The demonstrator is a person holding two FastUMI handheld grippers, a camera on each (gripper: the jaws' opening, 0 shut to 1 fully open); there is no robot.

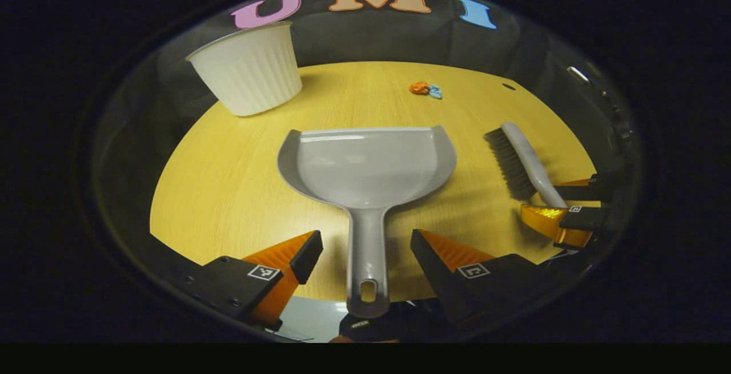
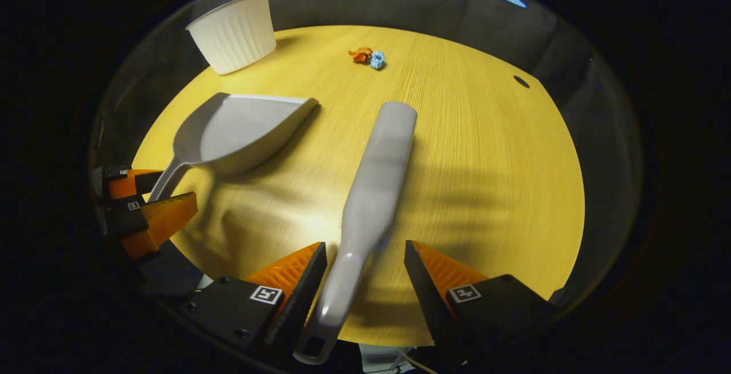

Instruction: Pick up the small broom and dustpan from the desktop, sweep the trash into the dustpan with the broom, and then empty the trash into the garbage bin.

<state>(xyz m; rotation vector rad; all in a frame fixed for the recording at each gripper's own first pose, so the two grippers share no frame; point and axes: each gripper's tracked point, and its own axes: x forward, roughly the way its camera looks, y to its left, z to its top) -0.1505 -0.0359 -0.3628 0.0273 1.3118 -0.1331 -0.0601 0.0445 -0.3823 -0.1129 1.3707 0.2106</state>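
Left gripper view: the grey plastic dustpan looks light, stiff and slick; its narrow handle is the place to pinch. That handle lies between the left claw's spread, open fingers, untouched, on the yellow wooden bench.

Right gripper view: the grey plastic hand broom, likewise light and rigid, runs between the right claw's parted fingers, ungripped.

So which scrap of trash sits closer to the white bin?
The orange scrap; the blue scrap lies on its far side from the white bin.
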